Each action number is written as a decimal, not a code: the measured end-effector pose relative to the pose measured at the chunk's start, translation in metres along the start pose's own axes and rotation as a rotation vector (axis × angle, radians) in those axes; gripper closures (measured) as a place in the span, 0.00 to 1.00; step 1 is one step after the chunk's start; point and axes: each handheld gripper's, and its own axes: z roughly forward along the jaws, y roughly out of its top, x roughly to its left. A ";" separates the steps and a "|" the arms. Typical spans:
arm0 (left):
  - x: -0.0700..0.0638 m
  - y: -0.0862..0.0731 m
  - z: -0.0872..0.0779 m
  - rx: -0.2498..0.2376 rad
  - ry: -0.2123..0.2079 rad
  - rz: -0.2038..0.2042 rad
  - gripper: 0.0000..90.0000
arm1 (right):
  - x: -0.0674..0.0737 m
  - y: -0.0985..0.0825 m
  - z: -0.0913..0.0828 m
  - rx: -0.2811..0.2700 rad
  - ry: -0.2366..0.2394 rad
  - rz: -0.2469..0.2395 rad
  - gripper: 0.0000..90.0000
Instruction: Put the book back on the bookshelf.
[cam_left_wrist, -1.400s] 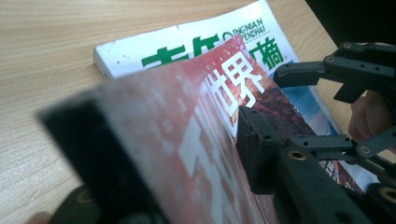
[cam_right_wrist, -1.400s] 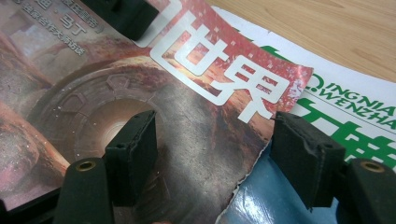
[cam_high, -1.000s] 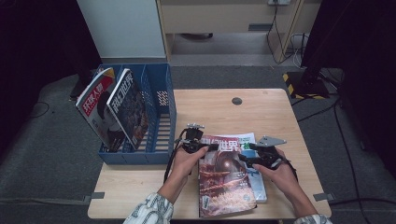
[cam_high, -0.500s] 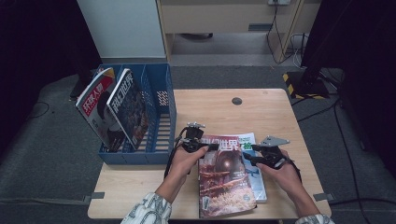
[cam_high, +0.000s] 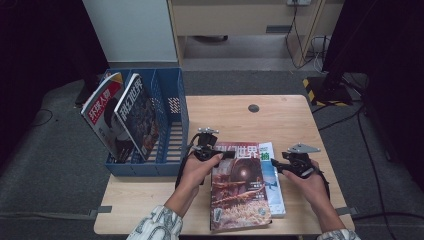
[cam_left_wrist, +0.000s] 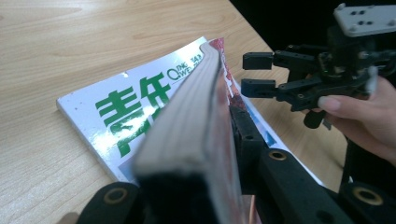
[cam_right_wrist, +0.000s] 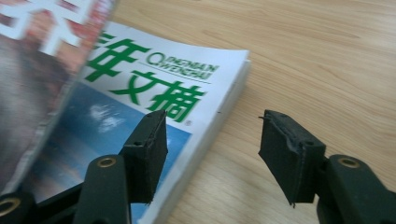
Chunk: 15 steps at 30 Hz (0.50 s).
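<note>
Shifted outward off the pile: right gripper (cam_high: 280, 162), jaws lately reopening, empty. Clamped on red-covered glossy magazine (cam_high: 240, 192): left gripper (cam_high: 226, 154). Unfiled yet: white-and-green magazine (cam_right_wrist: 154, 93); blue plastic rack (cam_high: 175, 125) two filled.

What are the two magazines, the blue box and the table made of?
Red magazine: glossy paper, to go by the stacked page edges and shiny cover. White magazine: glossy paper too; its cover shows glare. Blue box: probably plastic, with moulded dividers and slotted walls. Table: wood or a wood-look laminate; the grain lines show, with a smooth matt finish.
</note>
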 end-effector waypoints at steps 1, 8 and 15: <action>0.000 0.000 0.000 0.000 0.000 0.000 0.91 | 0.000 0.000 0.000 0.000 0.000 0.000 0.45; -0.007 0.008 -0.011 -0.023 -0.010 0.001 0.92 | -0.014 -0.004 -0.002 0.005 -0.071 0.069 0.40; -0.013 0.014 -0.019 -0.026 -0.011 0.020 0.93 | -0.019 -0.007 0.000 0.030 -0.102 0.088 0.39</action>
